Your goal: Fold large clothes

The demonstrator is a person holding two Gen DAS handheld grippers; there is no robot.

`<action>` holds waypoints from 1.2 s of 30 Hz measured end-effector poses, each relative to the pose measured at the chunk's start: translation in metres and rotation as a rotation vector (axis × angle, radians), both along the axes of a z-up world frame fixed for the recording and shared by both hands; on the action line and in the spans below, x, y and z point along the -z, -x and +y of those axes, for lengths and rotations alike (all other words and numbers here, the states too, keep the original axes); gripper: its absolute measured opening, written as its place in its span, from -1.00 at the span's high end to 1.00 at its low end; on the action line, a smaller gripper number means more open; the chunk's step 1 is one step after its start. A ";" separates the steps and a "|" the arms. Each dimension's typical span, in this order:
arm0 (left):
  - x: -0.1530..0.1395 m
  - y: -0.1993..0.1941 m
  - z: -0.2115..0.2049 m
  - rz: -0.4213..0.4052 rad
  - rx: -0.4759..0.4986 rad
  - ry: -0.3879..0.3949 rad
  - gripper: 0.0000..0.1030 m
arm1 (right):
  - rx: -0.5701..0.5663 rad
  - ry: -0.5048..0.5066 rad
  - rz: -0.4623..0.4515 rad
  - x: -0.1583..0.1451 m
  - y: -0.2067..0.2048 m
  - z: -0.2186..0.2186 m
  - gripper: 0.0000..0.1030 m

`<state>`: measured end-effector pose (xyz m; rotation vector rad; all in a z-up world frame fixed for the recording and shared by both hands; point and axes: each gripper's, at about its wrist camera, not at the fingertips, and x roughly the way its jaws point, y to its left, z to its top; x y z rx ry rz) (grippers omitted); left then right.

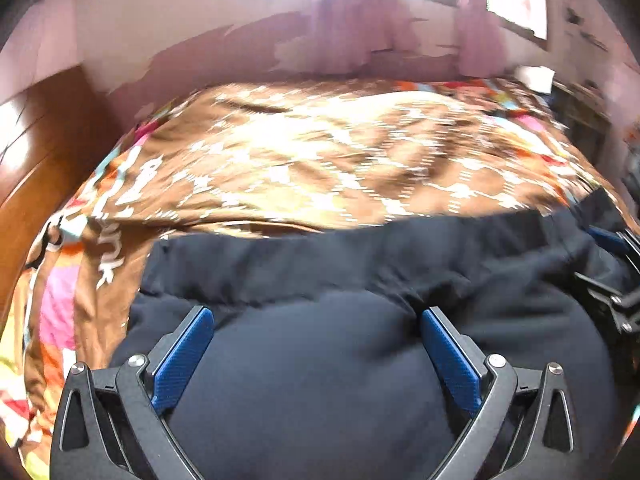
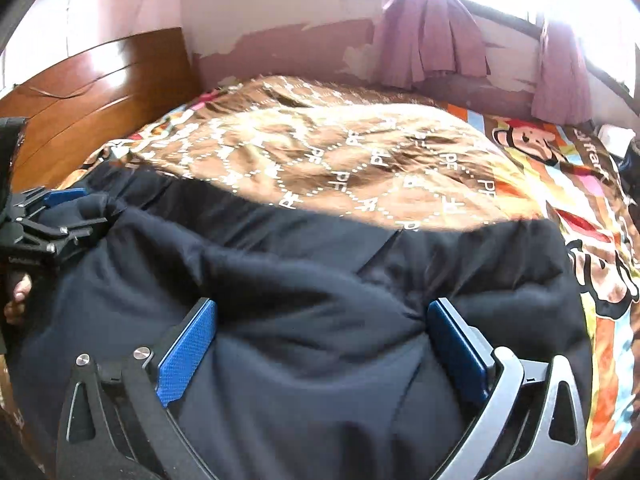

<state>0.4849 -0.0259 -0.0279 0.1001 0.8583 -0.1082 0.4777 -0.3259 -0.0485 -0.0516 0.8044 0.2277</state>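
A large black garment [image 1: 312, 360] lies on the near part of the bed, its straight hem running across toward the far side; it also fills the lower right wrist view [image 2: 304, 280]. My left gripper [image 1: 316, 320] is open, its blue pads wide apart with black cloth bulging between them. My right gripper [image 2: 320, 316] is open too, with cloth bunched between its pads. The left gripper shows at the left edge of the right wrist view [image 2: 60, 216], and the right gripper shows at the right edge of the left wrist view [image 1: 616, 264]. The left wrist view is blurred.
The bed has a brown patterned cover [image 2: 340, 148] with a colourful cartoon border [image 2: 560, 168]. A wooden headboard [image 2: 100, 92] stands at the left. A pink peeling wall [image 2: 280, 44], purple curtains [image 2: 432, 32] and a bright window lie beyond the bed.
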 end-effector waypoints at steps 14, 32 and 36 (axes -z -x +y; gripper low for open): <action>0.037 -0.028 0.014 0.018 -0.034 0.113 -1.00 | -0.019 -0.169 0.090 0.045 -0.031 -0.009 -0.99; 0.046 -0.033 0.014 -0.016 -0.032 0.161 -1.00 | 0.001 -0.227 0.059 0.057 -0.038 -0.006 -0.99; 0.047 -0.035 0.013 -0.023 -0.035 0.157 -1.00 | 0.005 -0.239 0.051 0.060 -0.039 -0.008 -0.99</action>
